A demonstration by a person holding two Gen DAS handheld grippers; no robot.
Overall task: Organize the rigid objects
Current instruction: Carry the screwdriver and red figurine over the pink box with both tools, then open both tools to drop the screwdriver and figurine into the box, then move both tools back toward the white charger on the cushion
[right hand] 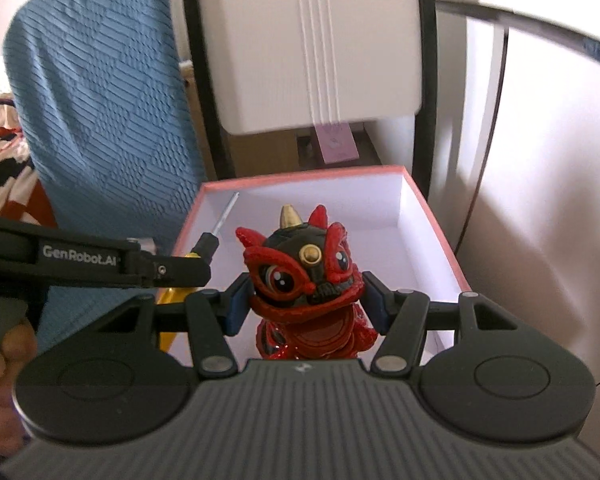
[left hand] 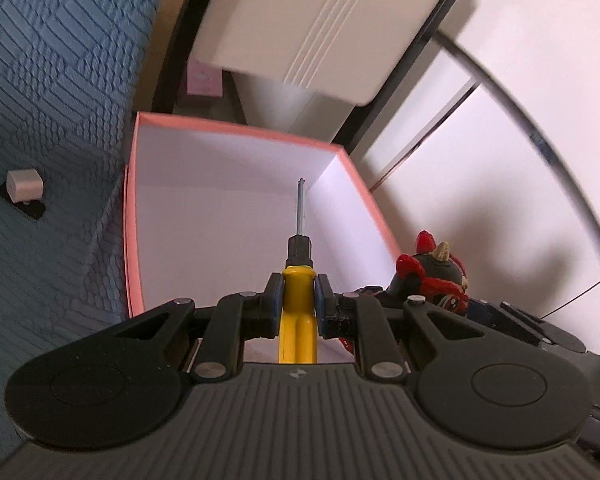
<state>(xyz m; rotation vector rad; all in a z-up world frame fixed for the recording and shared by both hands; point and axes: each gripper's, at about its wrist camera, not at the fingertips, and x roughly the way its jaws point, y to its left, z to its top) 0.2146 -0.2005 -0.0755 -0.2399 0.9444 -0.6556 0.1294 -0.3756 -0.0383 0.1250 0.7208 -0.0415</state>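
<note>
My left gripper (left hand: 298, 294) is shut on a yellow-handled screwdriver (left hand: 298, 280), its metal shaft pointing into an open pink box (left hand: 236, 130) with a white inside. The figurine (left hand: 432, 272) shows just right of the box. My right gripper (right hand: 305, 300) is shut on a red and black lion-dance figurine (right hand: 300, 264) with a gold horn, held over the near part of the same box (right hand: 300, 176). In the right wrist view the left gripper (right hand: 172, 272) enters from the left, with the screwdriver (right hand: 216, 232) over the box's left side.
A blue textured cushion (left hand: 52, 120) lies left of the box, also seen in the right wrist view (right hand: 100, 120). A small white plug (left hand: 24, 186) sits on it. A white chair back (right hand: 316, 40) with a black frame stands behind the box. White surface lies to the right.
</note>
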